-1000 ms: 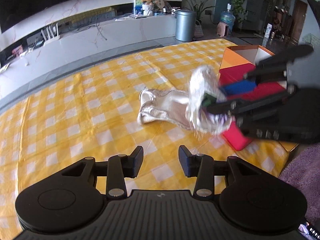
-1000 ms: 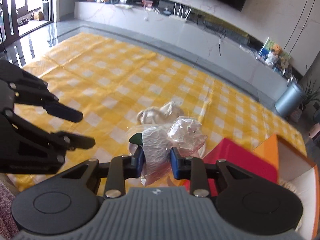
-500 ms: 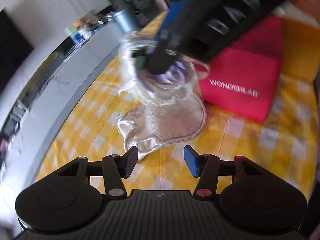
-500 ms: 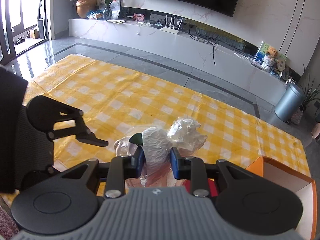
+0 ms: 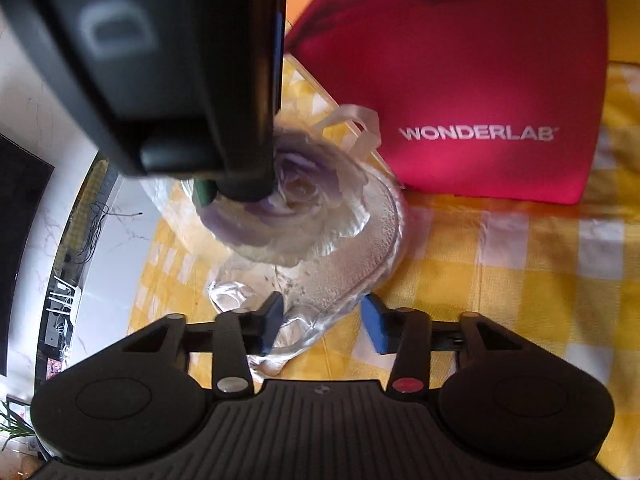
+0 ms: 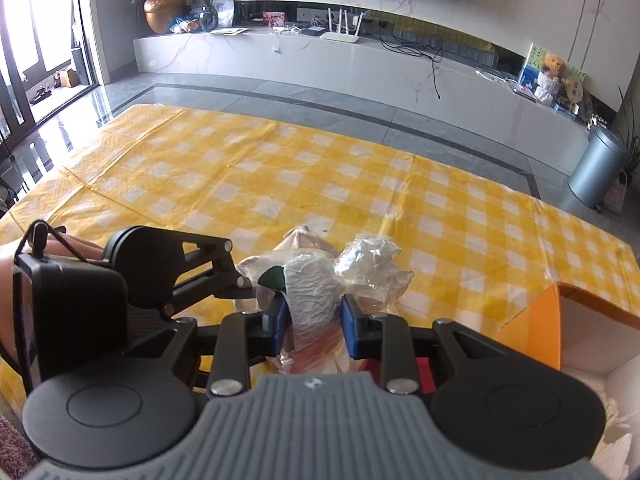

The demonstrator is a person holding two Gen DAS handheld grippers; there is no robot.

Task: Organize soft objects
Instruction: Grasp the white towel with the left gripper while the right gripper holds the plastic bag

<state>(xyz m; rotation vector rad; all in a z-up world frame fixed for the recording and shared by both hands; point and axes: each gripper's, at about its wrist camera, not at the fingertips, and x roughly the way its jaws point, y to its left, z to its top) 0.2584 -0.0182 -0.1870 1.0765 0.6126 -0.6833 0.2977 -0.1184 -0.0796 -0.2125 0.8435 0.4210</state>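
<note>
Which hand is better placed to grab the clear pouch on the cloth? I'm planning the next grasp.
Left. The left tool is closing around the clear pouch, which lies between its fingers. The right tool is already shut on the wrapped flower.

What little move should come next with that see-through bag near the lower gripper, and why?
Probably finish closing the left gripper on the clear bag. Its fingers are closing with the crinkled plastic between them, not yet pressed, while the right gripper already holds the wrapped flower just above, beside the pink pouch.
</note>
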